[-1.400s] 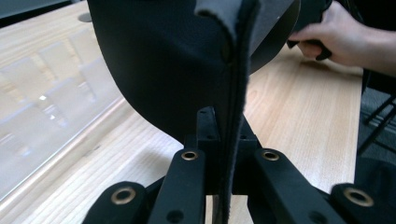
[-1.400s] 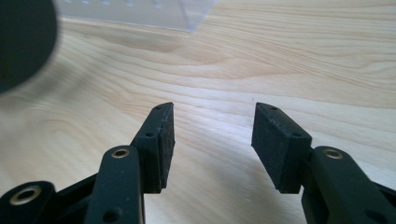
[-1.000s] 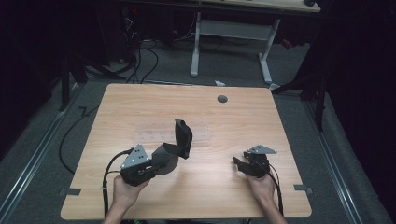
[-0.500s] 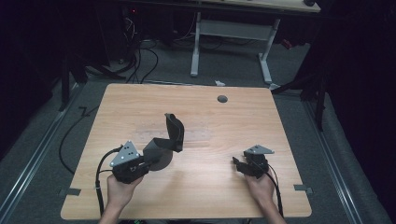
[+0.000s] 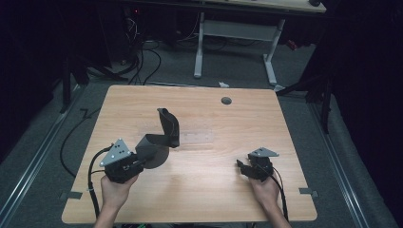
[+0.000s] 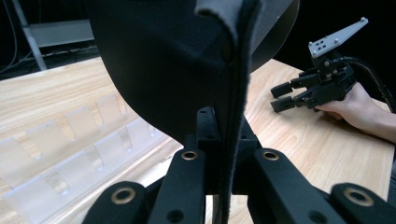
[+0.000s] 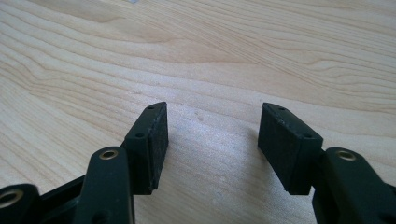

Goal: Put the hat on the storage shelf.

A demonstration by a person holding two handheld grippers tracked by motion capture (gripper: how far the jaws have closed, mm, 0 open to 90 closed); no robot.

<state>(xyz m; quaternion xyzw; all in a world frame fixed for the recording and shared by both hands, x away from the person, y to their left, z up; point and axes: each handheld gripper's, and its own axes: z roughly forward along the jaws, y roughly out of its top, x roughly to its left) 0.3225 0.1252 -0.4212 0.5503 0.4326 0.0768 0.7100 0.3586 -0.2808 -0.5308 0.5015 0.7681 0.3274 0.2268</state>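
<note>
Jaws of the left gripper [image 5: 142, 159] are closed tight on the edge of a black fabric item [image 5: 161, 135], a soft dark piece with a rounded lobe and a folded upper flap. In the left gripper view, the grey-edged rim of the item [image 6: 233, 116] is seen running straight down between the two pads, so that the clamped edge is positioned at the jaw centreline. The bulk of the item is located ahead of and above the jaw tips, raised clear of the wooden table [image 5: 209, 190]. A clear plastic rack [image 6: 70, 154] is seen lying on the table below and to the left of the left jaws, apart from the item.

Jaws of the right gripper [image 5: 243, 167] are spread wide, having just been opening, and nothing is held between them. In the right gripper view, bare wood grain is seen in the gap between the two pads [image 7: 156, 140], and the right gripper [image 7: 212, 144] is held low over the table. The fabric item is positioned well apart from the right jaws, off to their side across the table surface. Each gripper is carried in one hand [image 5: 114, 192] of a person.
</note>
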